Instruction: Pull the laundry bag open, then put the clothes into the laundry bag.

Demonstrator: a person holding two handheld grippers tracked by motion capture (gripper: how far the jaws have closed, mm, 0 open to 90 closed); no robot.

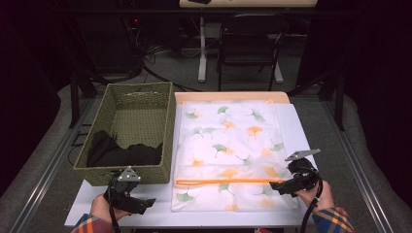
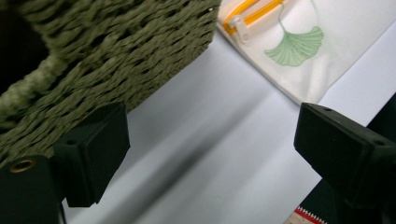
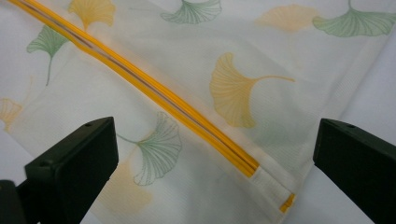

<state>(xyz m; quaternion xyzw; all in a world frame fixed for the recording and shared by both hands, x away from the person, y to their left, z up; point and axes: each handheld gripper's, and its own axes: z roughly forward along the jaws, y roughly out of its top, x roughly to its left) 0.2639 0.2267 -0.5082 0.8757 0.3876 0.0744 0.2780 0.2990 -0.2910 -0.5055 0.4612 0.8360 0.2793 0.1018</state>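
Both grippers gape, holding nothing. Bag (image 3: 196,116) lies flat under right gripper (image 3: 215,154); zipper (image 3: 140,84) runs between its fingers. Left gripper (image 2: 210,154) beside basket (image 2: 116,56). Risk: pinching mesh, dragging bag.

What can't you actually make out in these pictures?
- What the dark cloth in the woven basket is: high view, too dark, and the near wall hides part of it.
- Whether the leaf-print bag holds anything: high view, its fabric hides the inside.
- The zip's slider: right gripper view, the top left corner cuts the zip off.
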